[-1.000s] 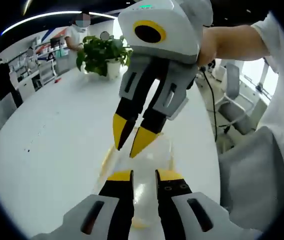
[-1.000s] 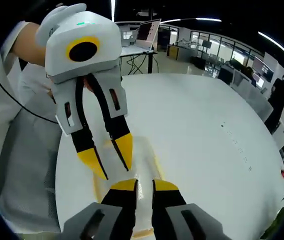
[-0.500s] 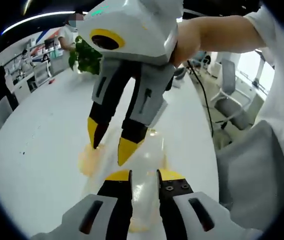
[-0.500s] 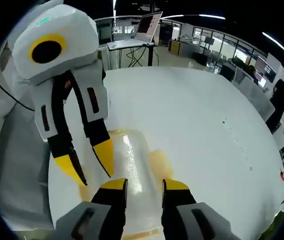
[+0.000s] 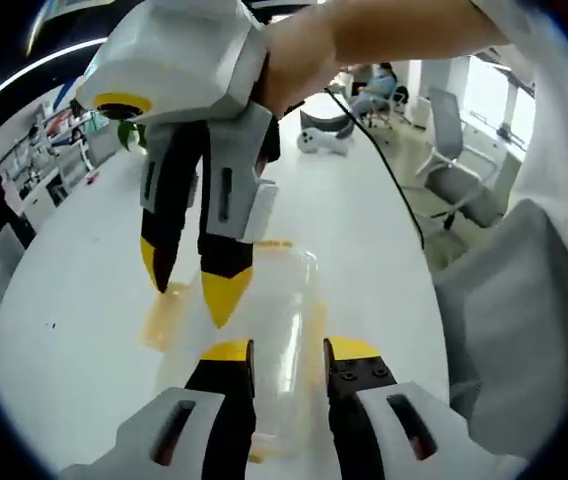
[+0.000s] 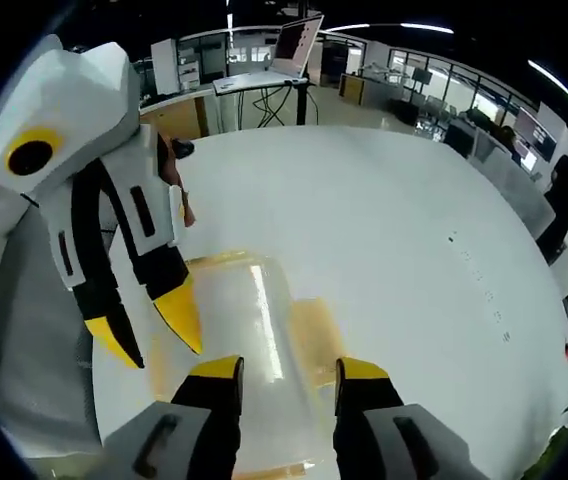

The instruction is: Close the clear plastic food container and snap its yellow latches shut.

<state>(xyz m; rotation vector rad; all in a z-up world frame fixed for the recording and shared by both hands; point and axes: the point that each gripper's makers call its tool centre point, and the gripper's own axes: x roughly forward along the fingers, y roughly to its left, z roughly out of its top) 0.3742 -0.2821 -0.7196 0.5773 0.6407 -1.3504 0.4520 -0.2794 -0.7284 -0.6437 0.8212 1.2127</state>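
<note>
A clear plastic food container (image 6: 249, 350) is sitting on the white worktop (image 6: 394, 240), its yellow latches (image 6: 314, 335) splaying outward, while the left tongs (image 5: 289, 352) and right tongs (image 6: 289, 368) are hovering over it, both parted and gripping nothing. Pressing off-centre is risking skidding the slick box or popping its lid.

We held the left gripper (image 5: 288, 349) with its jaws apart above the clear container (image 5: 269, 330) on the white table (image 5: 74, 300). The right gripper (image 5: 186, 285) hung over the container's far end, jaws parted, beside a yellow latch (image 5: 160, 312) lying flat.
</note>
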